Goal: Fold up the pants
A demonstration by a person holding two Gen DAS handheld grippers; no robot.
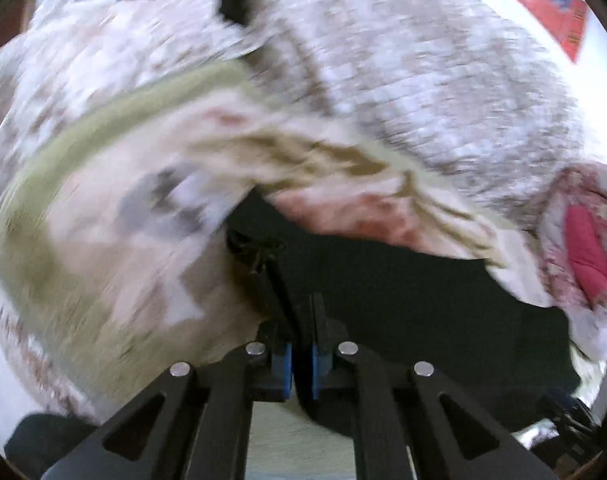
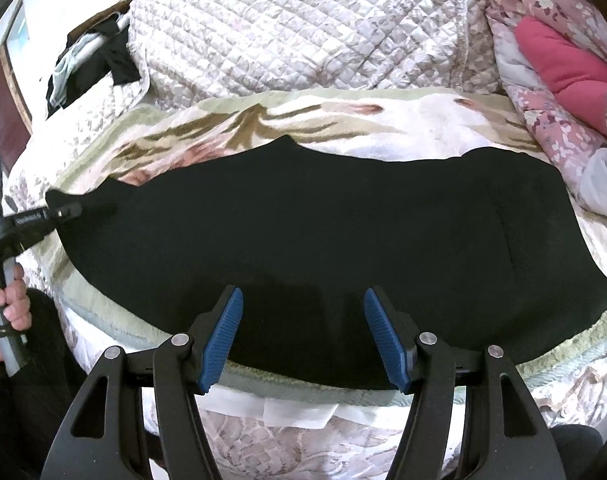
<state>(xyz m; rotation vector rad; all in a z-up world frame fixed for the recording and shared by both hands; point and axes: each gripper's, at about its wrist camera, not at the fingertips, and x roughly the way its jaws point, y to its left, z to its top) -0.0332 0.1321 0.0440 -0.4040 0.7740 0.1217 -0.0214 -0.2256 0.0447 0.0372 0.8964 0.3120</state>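
Smooth black pants (image 2: 303,232) lie flat on a flowered blanket (image 2: 343,116) (quilted bedspread behind); left hand-held gripper (image 2: 69,211) pinches their corner, right hand-held gripper (image 2: 303,320) gapes, empty.

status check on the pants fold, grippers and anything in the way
Left gripper shut on pants at their left end. Right gripper open above near edge, holding nothing. Pants flat on blanket; nothing in the way.

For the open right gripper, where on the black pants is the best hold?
Probably the near hem edge of the black pants, approached from the bed's front: it lies flat between the open right gripper fingers, while the left gripper pinches the far-left corner.
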